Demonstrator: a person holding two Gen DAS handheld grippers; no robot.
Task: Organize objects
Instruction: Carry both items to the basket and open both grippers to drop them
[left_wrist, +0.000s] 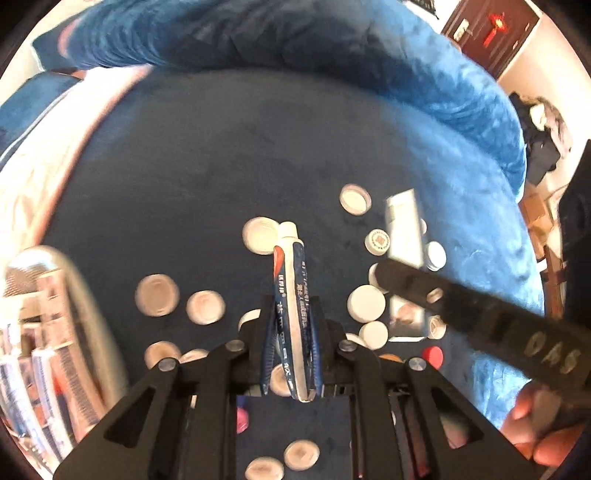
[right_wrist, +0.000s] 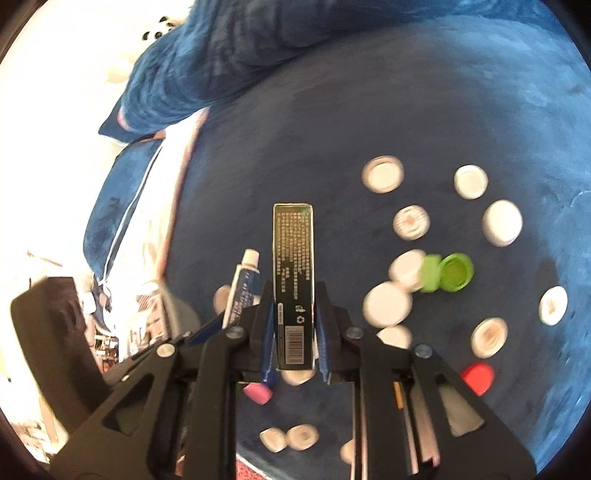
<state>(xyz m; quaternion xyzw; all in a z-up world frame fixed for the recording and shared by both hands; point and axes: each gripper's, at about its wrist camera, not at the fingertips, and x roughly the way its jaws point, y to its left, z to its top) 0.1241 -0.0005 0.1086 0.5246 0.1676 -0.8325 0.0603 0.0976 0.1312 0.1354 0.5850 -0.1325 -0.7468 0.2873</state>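
My left gripper (left_wrist: 291, 314) is shut on a blue-and-white toothpaste tube (left_wrist: 290, 291), cap pointing away, held above the dark blue bedspread (left_wrist: 207, 166). My right gripper (right_wrist: 293, 314) is shut on a dark green carton (right_wrist: 293, 280) with a barcode. The carton shows in the left wrist view (left_wrist: 404, 229) to the right, with the right gripper's arm (left_wrist: 480, 317) across it. The tube shows in the right wrist view (right_wrist: 243, 288), left of the carton. Several white bottle caps (left_wrist: 365, 302) (right_wrist: 386, 304) lie scattered on the spread.
A green flip cap (right_wrist: 448, 273), a red cap (right_wrist: 478, 376) and a pink cap (right_wrist: 258, 393) lie among the white ones. A bunched blue blanket (left_wrist: 406, 74) rings the far side. A container of packets (left_wrist: 40, 332) stands at the left.
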